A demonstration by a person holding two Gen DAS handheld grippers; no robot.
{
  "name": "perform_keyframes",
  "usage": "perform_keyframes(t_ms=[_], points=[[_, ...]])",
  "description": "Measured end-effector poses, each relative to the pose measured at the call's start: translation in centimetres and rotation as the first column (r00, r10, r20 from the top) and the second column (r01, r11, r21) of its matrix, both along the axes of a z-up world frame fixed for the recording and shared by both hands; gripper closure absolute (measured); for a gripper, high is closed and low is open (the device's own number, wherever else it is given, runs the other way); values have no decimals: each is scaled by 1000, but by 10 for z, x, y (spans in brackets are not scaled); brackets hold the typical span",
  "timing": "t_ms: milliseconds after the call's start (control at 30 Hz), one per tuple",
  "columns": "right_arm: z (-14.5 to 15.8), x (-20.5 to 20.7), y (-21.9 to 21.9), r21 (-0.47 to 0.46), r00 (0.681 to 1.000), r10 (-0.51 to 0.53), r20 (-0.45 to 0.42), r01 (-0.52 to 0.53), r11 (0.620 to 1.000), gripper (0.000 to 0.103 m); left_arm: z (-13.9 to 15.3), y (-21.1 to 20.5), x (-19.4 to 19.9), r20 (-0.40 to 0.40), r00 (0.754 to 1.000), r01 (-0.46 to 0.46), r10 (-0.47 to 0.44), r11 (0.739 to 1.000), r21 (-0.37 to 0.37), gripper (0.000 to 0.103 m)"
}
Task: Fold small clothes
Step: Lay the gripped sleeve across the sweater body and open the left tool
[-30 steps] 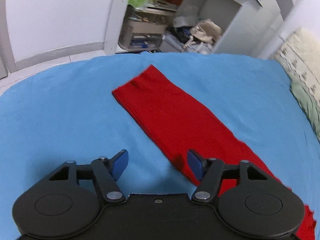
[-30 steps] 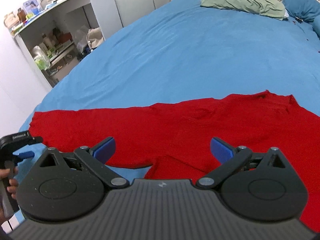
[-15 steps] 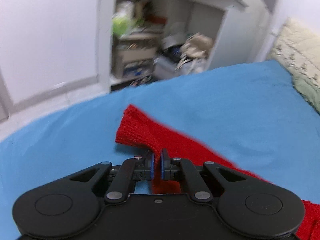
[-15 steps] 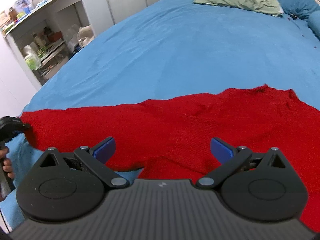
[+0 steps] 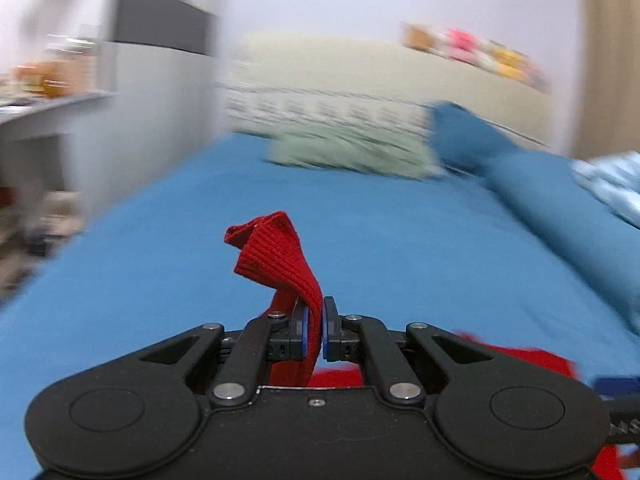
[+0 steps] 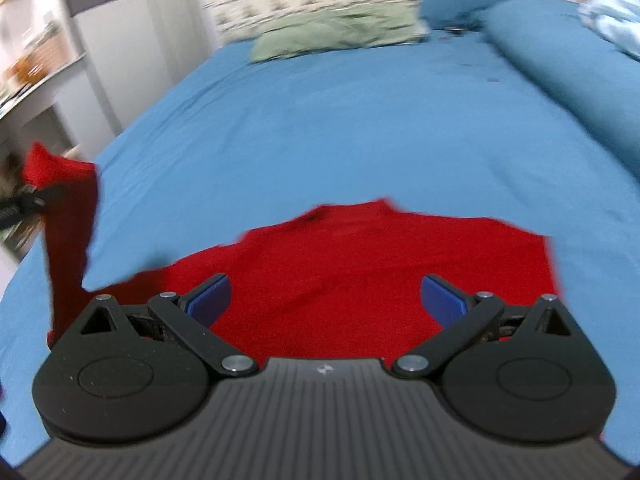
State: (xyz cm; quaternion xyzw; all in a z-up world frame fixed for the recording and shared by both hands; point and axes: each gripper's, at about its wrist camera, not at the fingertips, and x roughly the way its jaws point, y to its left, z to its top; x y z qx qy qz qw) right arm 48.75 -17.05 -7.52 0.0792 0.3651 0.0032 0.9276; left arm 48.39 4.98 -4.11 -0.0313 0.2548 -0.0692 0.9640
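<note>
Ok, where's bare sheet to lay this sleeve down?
Bare blue sheet runs from the red sweater body up to the green pillow. The right edge is crowded by the blue duvet. The left gripper holds the sleeve; the right gripper is open over the body.

Red knit sweater [image 6: 384, 264] flat on blue bedsheet [image 6: 360, 120], left sleeve [image 5: 280, 256] lifted

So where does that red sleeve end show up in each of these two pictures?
Left wrist view: the red sleeve end stands at the centre, lifted off the blue sheet, pinched in the left tool.
Right wrist view: it hangs at the far left edge, raised above the sheet, away from the open right tool.
Shared landmark: the green pillow at the head of the bed.
</note>
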Motion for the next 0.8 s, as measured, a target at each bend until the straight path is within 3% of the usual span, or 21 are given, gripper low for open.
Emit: perform_keyframes(t_ms=[67, 200, 300, 400, 467, 500, 533, 700, 800], points=[[1, -7, -32, -4, 999, -50, -2, 50, 999, 0, -20, -53, 3, -47, 995, 92, -93, 996, -6, 97], [-12, -22, -87, -29, 991, -129, -44, 128, 991, 0, -86, -138, -1, -185, 959, 229, -216, 972, 54, 97], [-26, -30, -112, -22, 983, -164, -84, 162, 986, 0, -128, -168, -3, -278, 932, 269, -232, 958, 102, 97], [-42, -38, -125, 7, 978, -172, -116, 174, 985, 0, -140, -172, -6, -282, 933, 267, -224, 956, 123, 95], [-47, -39, -126, 27, 978, -168, -125, 173, 985, 0, -137, -169, -7, -283, 930, 278, -236, 953, 118, 76], [-49, -38, -125, 44, 978, -161, -129, 168, 985, 0, -134, -165, -8, -282, 928, 284, -242, 952, 116, 49], [-50, -36, -126, 61, 979, -153, -131, 162, 985, 0, -129, -156, -9, -269, 932, 281, -241, 952, 121, 30], [-54, -16, -109, 174, 985, -68, -159, 96, 980, 0, -95, -101, -25, -184, 970, 200, -160, 954, 223, 15], [-64, 2, -88, 165, 985, -7, -170, 36, 986, 0, -88, -57, -33, -170, 982, 130, -85, 954, 271, 14]])
